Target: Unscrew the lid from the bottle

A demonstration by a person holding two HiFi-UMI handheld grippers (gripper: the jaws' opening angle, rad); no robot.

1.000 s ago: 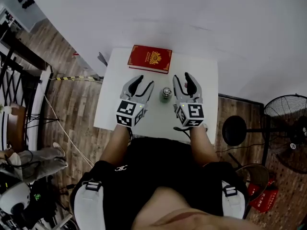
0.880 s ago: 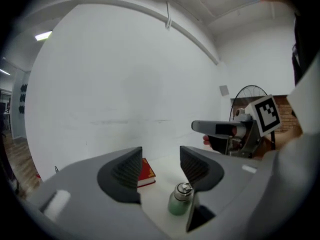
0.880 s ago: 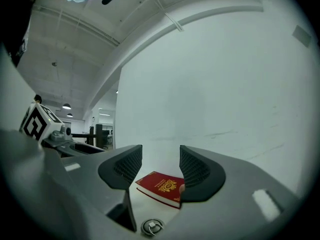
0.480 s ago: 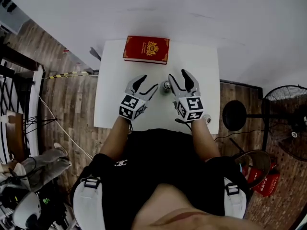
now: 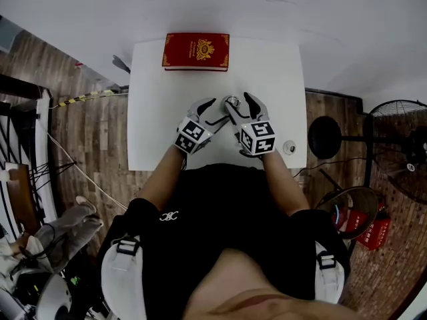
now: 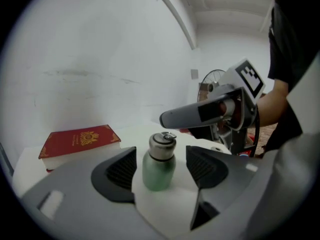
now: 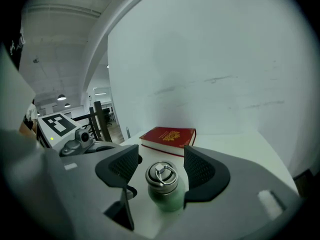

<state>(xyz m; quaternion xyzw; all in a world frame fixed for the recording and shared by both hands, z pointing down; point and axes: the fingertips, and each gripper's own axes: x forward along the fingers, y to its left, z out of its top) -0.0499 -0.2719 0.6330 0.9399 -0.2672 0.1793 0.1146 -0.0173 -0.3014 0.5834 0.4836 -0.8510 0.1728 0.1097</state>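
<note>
Head view: a white counter point(image 5: 150, 122) holds a red book point(image 5: 196, 51) at the far edge. A small green bottle point(image 5: 231, 101) stands upright in the middle of the counter. The left gripper point(image 5: 217, 111) and the right gripper point(image 5: 239, 105) meet at the bottle, one from each side. A little round thing point(image 5: 289, 147) lies near the counter's right edge.

Left gripper view: the jaws stand wide and have just been opening. The bottle point(image 6: 159, 165) is right between them, with a gap on each side, so the pads point(image 6: 121, 170) are not pressing on it. Its silver lid point(image 6: 162, 145) is on, with a small ring on top. The right gripper point(image 6: 210, 111) reaches in just behind the bottle. The book point(image 6: 80, 141) lies off to the left.

Right gripper view: these jaws are wide too and have just been opening. The lid point(image 7: 161, 176) sits between them with space on both sides. The book point(image 7: 168, 136) lies past the bottle.
</note>
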